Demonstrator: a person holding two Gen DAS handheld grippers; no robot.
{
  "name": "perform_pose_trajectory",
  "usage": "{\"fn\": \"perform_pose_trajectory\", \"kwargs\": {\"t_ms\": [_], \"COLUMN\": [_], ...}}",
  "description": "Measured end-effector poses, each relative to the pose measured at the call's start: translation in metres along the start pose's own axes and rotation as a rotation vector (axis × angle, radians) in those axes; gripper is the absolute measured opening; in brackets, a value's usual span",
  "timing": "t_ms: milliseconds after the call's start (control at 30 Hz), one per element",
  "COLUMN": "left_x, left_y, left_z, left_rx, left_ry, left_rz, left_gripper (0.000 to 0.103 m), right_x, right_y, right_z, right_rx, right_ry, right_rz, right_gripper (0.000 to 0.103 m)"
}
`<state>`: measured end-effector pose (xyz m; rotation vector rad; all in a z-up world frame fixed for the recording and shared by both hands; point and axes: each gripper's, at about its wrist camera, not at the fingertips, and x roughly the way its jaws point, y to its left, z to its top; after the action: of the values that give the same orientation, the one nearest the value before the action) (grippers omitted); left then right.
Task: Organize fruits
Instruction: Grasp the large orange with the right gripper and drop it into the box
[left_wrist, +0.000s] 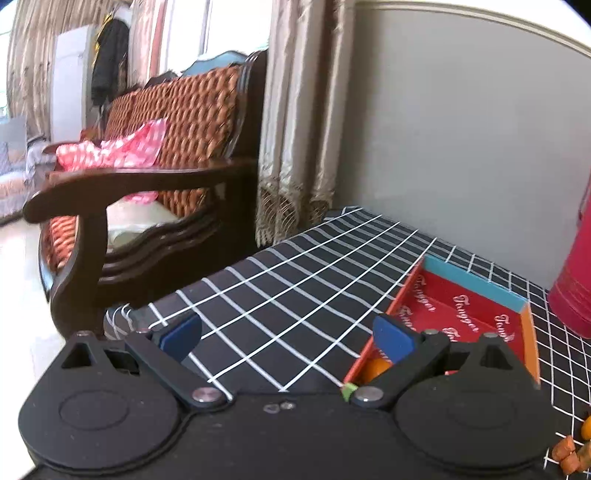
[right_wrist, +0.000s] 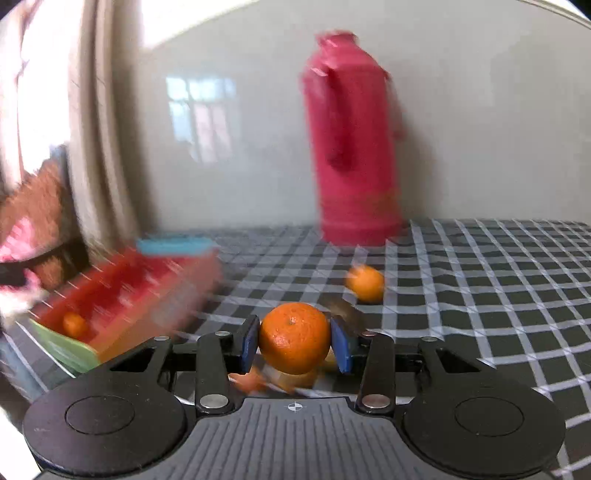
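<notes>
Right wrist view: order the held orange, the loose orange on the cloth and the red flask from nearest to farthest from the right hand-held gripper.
1. Held orange, between the right hand-held gripper pads.
2. Loose orange, ahead, slightly right on the cloth.
3. Red flask, farthest, upright by the wall.

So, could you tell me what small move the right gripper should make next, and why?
Probably carry the orange left, over the red tray. The right gripper is shut on it above the table, and one orange already sits in that tray.
</notes>
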<state>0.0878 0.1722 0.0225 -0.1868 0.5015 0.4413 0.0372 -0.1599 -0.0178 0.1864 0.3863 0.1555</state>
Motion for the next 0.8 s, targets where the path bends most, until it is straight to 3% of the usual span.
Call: {"fn": "perform_pose_trajectory", "kwargs": {"t_ms": [200,400,633,700,800], "left_x": [0.004,0.011,0.016,0.017,0.018], "left_y": [0.018,0.033,0.052,0.056,0.059], "left_z": [0.000,0.000,0.004,0.006,0.007], "left_rx": [-0.025,-0.009,-0.022,-0.029,-0.036], "left_ry": [0.000,0.010,0.010,0.006,0.006], "left_rz": [0.040,0.080,0.114,0.120,0.127], "left_gripper": [0.093,0.093,0.093,0.093,0.093], "right_x": [0.018,0.054,0.089,0.092,0.087], "right_y": [0.061,0.127,0.159,0.162,0.160], "right_z": [0.012,0.003,-0.016,-0.017,-0.016], "right_rx": [0.002,-0.070,-0.093,-0.104,-0.083], "right_ry": [-0.065,-0.005,0.076,0.063,0.051], "right_rz": [0.183,0.303,0.319,0.308,0.325], "right_gripper": [0.042,0.042,0.042,0.043,0.075]}}
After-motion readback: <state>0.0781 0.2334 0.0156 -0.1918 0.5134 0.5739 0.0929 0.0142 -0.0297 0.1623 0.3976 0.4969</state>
